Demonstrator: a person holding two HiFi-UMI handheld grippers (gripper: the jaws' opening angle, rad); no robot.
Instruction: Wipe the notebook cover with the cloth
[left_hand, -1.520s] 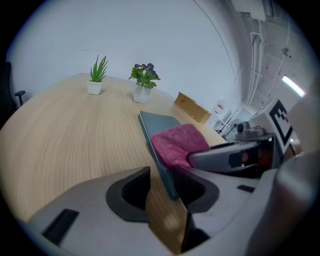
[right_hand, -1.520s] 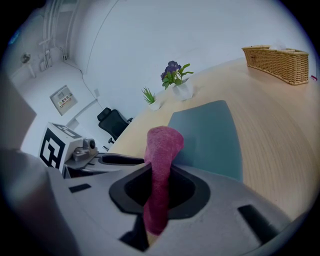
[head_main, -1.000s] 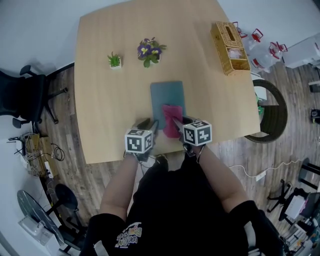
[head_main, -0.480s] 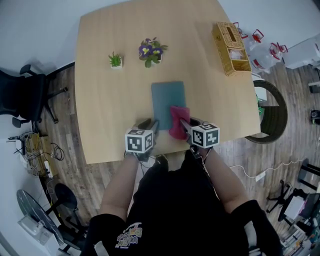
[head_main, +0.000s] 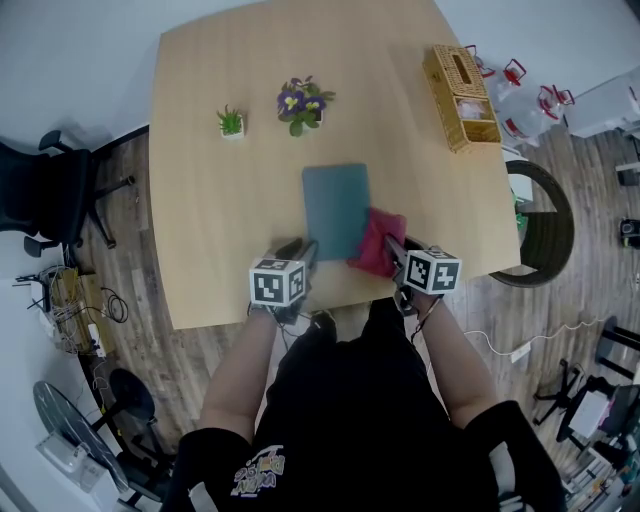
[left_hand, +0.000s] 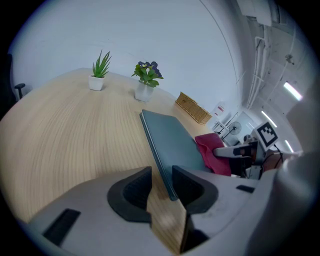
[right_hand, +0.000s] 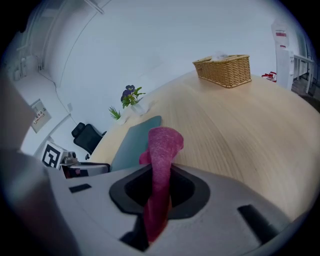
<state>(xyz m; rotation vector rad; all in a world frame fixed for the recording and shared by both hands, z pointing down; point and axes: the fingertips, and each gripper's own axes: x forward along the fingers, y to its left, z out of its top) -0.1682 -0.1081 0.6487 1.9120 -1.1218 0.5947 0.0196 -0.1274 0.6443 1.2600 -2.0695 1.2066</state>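
A teal notebook (head_main: 336, 208) lies flat on the wooden table (head_main: 220, 220). My right gripper (head_main: 393, 247) is shut on a pink cloth (head_main: 378, 243), which hangs at the notebook's near right edge, partly over the bare table. In the right gripper view the cloth (right_hand: 162, 145) stands up between the jaws with the notebook (right_hand: 135, 137) to its left. My left gripper (head_main: 304, 252) sits at the notebook's near left corner. Its jaws have just been closing a little and still stand apart. In the left gripper view that corner (left_hand: 167, 175) lies in the gap beside the right jaw.
A wicker basket (head_main: 461, 82) stands at the table's far right. A purple flower pot (head_main: 301, 103) and a small green plant (head_main: 230, 122) stand beyond the notebook. The near table edge is just below both grippers. An office chair (head_main: 50, 195) stands left of the table.
My right gripper has slid to the right with the cloth, from over the notebook's near part to its right edge. The left gripper has stayed in place.
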